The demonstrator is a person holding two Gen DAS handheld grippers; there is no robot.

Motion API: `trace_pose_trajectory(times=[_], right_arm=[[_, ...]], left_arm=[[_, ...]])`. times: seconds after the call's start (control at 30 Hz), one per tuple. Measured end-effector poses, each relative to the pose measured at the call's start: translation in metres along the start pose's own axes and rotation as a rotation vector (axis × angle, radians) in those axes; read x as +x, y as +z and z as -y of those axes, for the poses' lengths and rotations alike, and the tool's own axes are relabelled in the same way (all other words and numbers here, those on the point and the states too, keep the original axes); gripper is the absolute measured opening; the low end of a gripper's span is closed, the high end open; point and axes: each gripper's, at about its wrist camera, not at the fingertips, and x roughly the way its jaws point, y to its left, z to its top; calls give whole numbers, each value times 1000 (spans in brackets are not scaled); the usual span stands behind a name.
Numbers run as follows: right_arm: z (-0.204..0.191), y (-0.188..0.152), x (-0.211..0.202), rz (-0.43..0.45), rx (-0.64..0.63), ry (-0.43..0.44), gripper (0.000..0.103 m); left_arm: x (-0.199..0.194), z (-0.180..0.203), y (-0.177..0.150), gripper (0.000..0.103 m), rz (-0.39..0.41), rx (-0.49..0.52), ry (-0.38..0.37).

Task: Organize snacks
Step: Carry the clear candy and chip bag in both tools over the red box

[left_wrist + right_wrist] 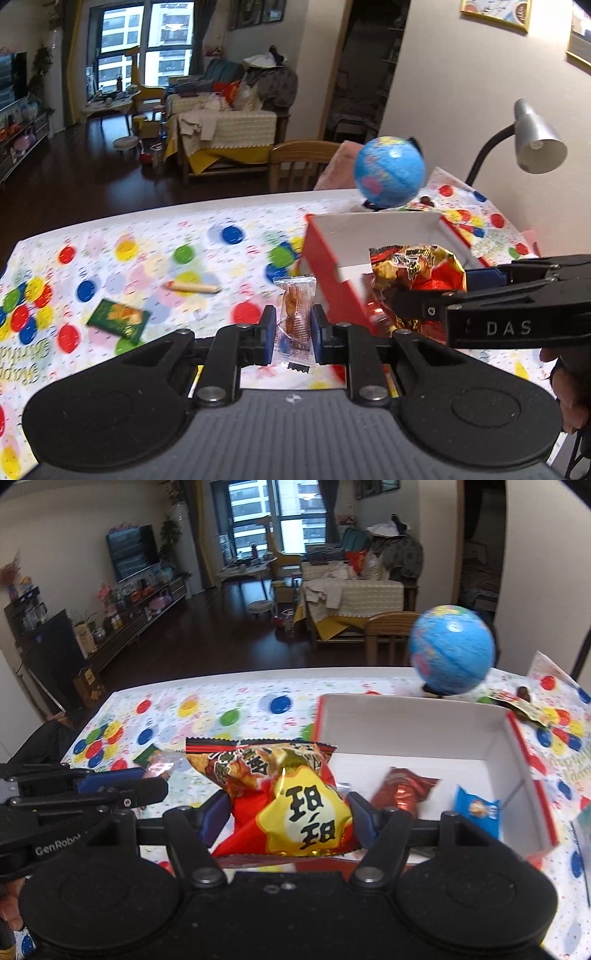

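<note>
With both snacks already lifted clear of the tablecloth (147,236), carrying toward the red-walled box (424,720) as the step in hand, by the look of it. Left gripper (293,326) clamped tight on a small clear sachet (295,314) with something orange-brown inside, pinched at its sides between the blue pads (267,328) and hanging near the box's left wall. Right gripper (288,812) closed around a puffy red-and-yellow snack bag (295,797), held wide by the bag's bulk, just left of the box's near corner. Inside the box already: a dark red wrapped snack (402,790) and a small blue packet (476,808) (both on the white floor at the near side). Left out on the cloth, far to the left: a green packet (120,319) and a thin stick-shaped thing (194,287), possibly a snack, possibly not. Beyond the box, a blue globe (452,650).

Next move, probably: bringing each load over the open top, rightward past the left wall, low enough to drop cleanly, then releasing over bare floor rather than onto the packets there. Bulky bag first or last, hard to say; care needed so the two grippers do not collide at the rim.
</note>
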Motion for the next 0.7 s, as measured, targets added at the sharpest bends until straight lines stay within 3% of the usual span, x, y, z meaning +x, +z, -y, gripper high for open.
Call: trace_pose_trajectory(times=[0.43,0.7], right_arm=[[82,-7,-10,11,57,-69,67],[131,-8,0,-3,76,-126,67]], left_arm=[[37,74,16,19,-12,65,-32],[75,102,21,19,-49,107,-4]])
